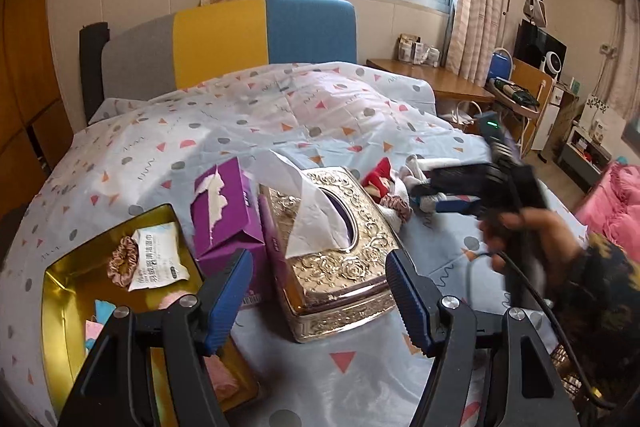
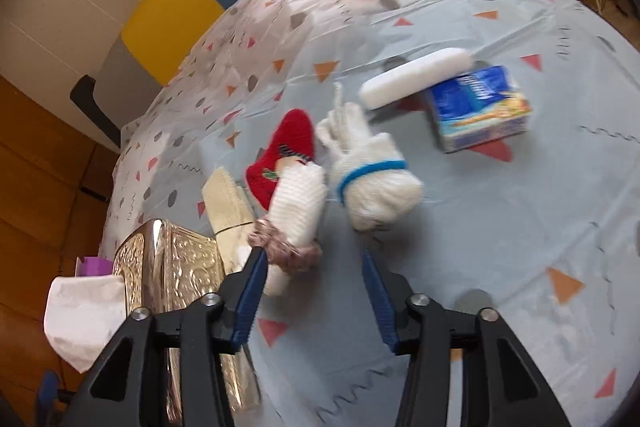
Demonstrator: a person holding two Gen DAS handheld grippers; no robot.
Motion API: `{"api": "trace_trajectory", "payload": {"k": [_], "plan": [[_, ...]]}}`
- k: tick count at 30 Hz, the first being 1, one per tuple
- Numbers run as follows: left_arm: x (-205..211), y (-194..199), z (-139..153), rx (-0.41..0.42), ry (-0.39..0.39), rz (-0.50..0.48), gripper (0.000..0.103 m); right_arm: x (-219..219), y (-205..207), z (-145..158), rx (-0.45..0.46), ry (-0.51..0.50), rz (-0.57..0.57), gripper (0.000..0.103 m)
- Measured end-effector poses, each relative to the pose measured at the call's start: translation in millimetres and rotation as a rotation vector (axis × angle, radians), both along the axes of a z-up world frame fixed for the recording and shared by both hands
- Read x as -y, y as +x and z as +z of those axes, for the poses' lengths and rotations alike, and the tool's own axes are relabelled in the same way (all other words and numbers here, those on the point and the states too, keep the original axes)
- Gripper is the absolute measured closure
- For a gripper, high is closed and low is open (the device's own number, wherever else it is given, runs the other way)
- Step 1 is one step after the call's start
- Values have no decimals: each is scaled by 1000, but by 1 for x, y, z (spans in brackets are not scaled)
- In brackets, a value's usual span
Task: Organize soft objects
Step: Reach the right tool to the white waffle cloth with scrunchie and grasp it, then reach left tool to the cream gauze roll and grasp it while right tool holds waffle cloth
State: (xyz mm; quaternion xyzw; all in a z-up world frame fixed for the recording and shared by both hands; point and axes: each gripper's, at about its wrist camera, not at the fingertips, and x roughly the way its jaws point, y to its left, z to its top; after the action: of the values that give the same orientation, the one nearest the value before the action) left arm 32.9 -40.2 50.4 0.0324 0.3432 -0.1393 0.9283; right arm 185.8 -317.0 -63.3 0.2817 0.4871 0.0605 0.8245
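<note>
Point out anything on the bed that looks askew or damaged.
The purple tissue box has a raggedly torn top and tilts against the gold tissue case. A loose tissue sticks out of the case. The soft items lie in a jumbled heap beside it.

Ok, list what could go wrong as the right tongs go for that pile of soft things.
1. The pink scrunchie lies against the white knit roll, so the open right tongs may pinch both.
2. The ornate tissue box sits close by; one finger could knock it.
</note>
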Motion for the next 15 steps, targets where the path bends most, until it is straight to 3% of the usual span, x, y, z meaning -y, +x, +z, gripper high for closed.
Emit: {"api": "trace_trajectory", "payload": {"k": [6,8,15], "plan": [[4,6,0,-9,-4,-16,33,-25,46,-30,-100,11,32,43],[8,11,4,-6,-7,-26,33,-33,48,-31,-110,-44,68,65],[32,44,32,-15,-20,-53,33,-28,12,-3,-67,-312,226,69]]}}
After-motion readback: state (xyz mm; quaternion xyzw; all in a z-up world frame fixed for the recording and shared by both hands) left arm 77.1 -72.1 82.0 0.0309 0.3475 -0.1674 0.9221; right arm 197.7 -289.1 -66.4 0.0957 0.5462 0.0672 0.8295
